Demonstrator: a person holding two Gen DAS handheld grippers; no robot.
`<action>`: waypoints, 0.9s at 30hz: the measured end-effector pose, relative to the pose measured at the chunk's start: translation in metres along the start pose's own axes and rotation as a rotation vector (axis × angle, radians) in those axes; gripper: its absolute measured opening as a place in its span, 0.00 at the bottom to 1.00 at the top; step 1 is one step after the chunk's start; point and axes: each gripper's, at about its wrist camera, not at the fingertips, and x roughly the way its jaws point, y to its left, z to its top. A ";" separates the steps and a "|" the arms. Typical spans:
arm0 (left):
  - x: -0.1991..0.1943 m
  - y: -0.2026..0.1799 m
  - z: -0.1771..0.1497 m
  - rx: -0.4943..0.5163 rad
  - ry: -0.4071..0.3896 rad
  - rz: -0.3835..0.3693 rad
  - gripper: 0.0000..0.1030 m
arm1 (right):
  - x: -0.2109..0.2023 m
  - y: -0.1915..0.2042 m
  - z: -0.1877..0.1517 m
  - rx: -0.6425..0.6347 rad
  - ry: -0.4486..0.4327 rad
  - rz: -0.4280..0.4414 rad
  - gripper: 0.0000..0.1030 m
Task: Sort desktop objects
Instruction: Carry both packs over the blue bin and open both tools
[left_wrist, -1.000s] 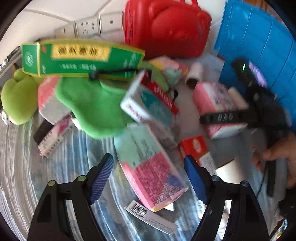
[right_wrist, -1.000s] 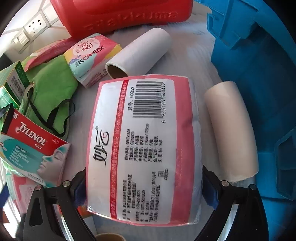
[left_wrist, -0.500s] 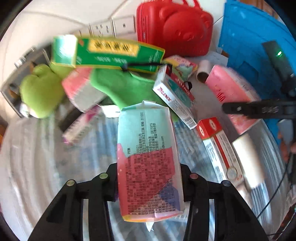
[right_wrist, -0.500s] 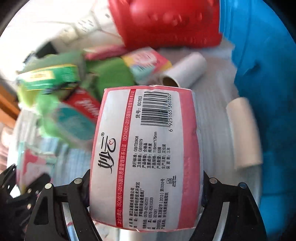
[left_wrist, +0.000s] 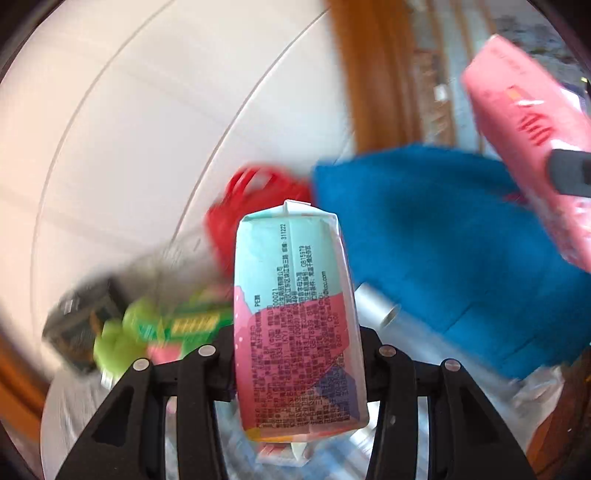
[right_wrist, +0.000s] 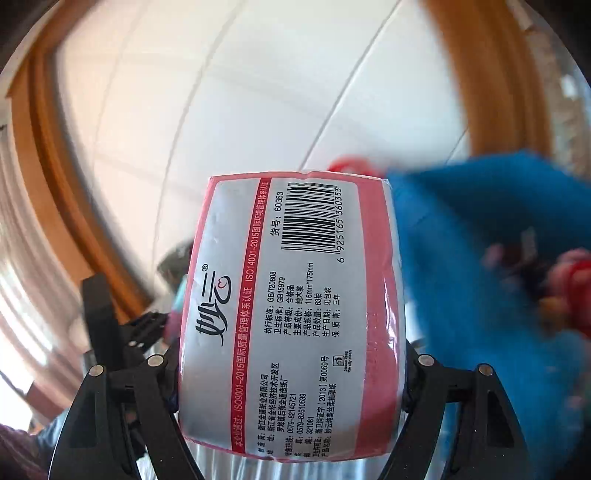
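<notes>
Two soft packs are gripped, both held up near the blue bin (left_wrist: 443, 258): left gripper (left_wrist: 295, 369) squeezes the teal-pink packet (left_wrist: 295, 314); right gripper (right_wrist: 291, 373) clamps the tissue pack (right_wrist: 291, 314) (light, squashy, slippery film, probably), best pinched mid-body.

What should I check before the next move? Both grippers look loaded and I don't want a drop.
1. Left gripper shut on the teal-and-pink pack: ok.
2. Right gripper shut on the pink tissue pack: ok.
3. Both packs lifted off the desk: ok.
4. Blue bin in view ahead: ok.
5. Free room inside the bin: cannot tell, blurred.
6. The two grippers apart from each other: ok.
</notes>
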 end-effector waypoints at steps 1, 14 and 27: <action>-0.009 -0.019 0.019 0.020 -0.041 -0.036 0.42 | -0.025 -0.004 0.003 0.006 -0.038 -0.015 0.78; -0.019 -0.209 0.139 0.119 -0.189 -0.201 0.43 | -0.188 -0.133 0.025 0.091 -0.150 -0.335 0.79; -0.007 -0.247 0.193 0.022 -0.213 0.024 0.77 | -0.137 -0.237 0.047 0.247 -0.105 -0.304 0.89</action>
